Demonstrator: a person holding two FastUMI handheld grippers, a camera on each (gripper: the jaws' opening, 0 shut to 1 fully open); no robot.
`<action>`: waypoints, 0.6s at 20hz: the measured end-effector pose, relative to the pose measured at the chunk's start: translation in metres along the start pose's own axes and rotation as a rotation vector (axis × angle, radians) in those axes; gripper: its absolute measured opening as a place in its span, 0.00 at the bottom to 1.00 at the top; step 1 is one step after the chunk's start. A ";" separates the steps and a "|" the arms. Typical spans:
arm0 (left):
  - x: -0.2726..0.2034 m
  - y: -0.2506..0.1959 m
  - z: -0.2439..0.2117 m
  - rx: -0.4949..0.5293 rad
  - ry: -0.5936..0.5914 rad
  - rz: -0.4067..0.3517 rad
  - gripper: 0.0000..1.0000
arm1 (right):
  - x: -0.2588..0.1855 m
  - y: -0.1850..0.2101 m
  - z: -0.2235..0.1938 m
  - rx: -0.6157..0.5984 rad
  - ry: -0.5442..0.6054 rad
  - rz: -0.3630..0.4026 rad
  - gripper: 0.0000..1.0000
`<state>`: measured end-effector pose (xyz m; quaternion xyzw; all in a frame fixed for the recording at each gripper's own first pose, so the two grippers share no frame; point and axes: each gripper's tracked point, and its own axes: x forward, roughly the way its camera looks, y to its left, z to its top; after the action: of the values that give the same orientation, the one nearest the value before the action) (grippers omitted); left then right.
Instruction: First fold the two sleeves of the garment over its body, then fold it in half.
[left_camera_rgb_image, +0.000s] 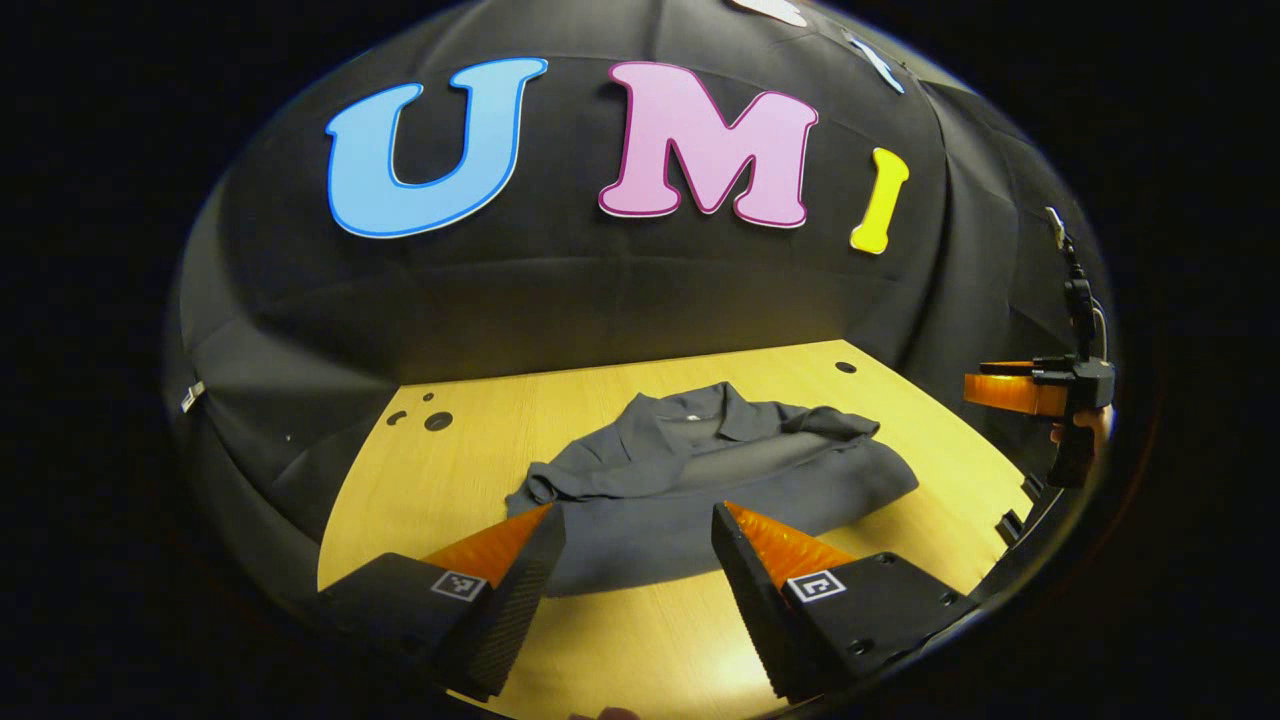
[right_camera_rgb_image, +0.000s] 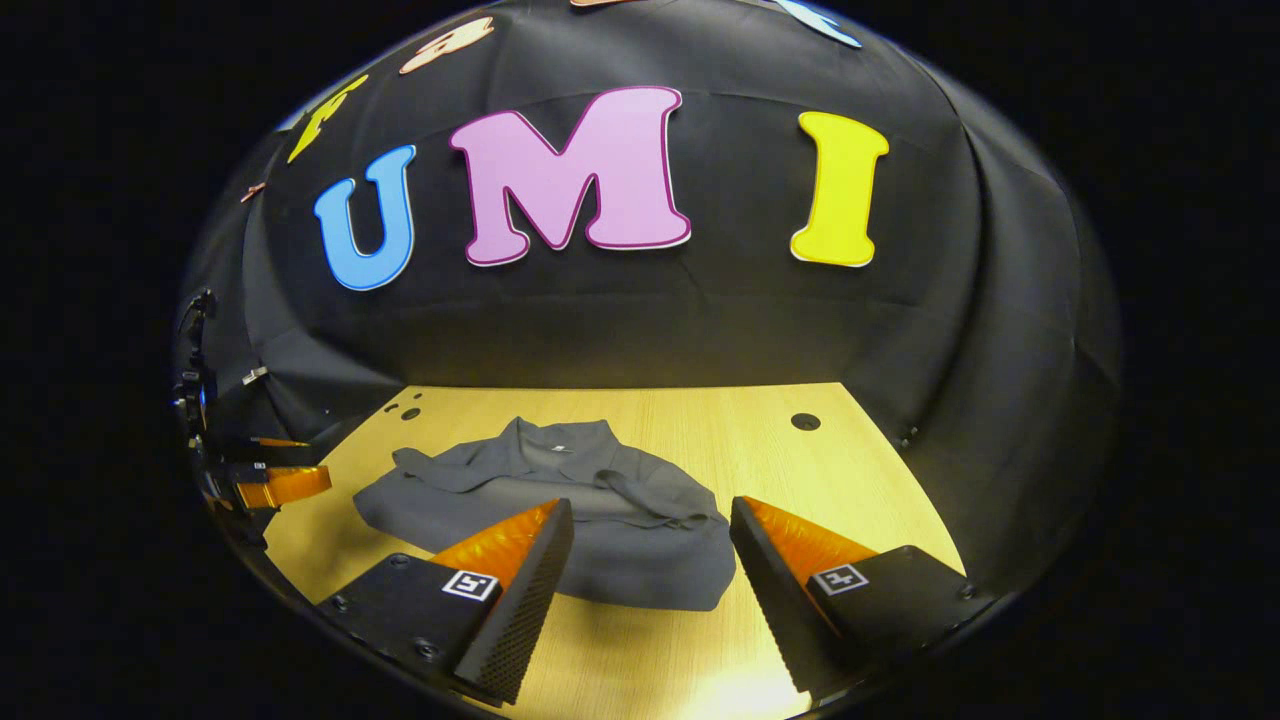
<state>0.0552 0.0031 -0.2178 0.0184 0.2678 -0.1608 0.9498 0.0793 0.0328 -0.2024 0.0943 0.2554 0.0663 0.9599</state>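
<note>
Dark grey collared fabric garment (left_camera_rgb_image: 700, 490) lies on the light wooden desk (left_camera_rgb_image: 450, 480), sleeves folded over its body; left hand-held gripper (left_camera_rgb_image: 632, 518) and right hand-held gripper (right_camera_rgb_image: 650, 512) hover above it, jaws spread, empty.

The shirt (left_camera_rgb_image: 700, 490) lies on the table (left_camera_rgb_image: 420, 500), just ahead of the left gripper (left_camera_rgb_image: 637, 515), whose fingers stand apart above the near hem. Its collar (left_camera_rgb_image: 700, 410) points away, toward the booth wall behind the table. Both sleeves lie folded across the body. The right gripper (left_camera_rgb_image: 1000, 390) hangs far off to the right, past the table edge. In the right gripper view the shirt (right_camera_rgb_image: 560, 500) lies ahead and left of the right gripper (right_camera_rgb_image: 650, 520), and the left gripper (right_camera_rgb_image: 285, 485) is far left.
</note>
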 end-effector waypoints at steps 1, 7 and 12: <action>-0.007 -0.003 -0.006 -0.009 0.007 0.000 0.93 | -0.006 0.000 0.001 -0.013 -0.007 -0.001 0.98; -0.030 -0.009 -0.024 -0.053 0.047 0.017 0.94 | -0.030 -0.002 -0.016 -0.024 0.015 0.015 0.99; -0.035 -0.001 -0.033 -0.088 0.081 0.058 0.94 | -0.029 -0.001 -0.028 -0.041 0.058 0.063 0.99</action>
<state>0.0105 0.0159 -0.2278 -0.0090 0.3120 -0.1205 0.9424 0.0404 0.0314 -0.2132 0.0807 0.2787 0.1046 0.9513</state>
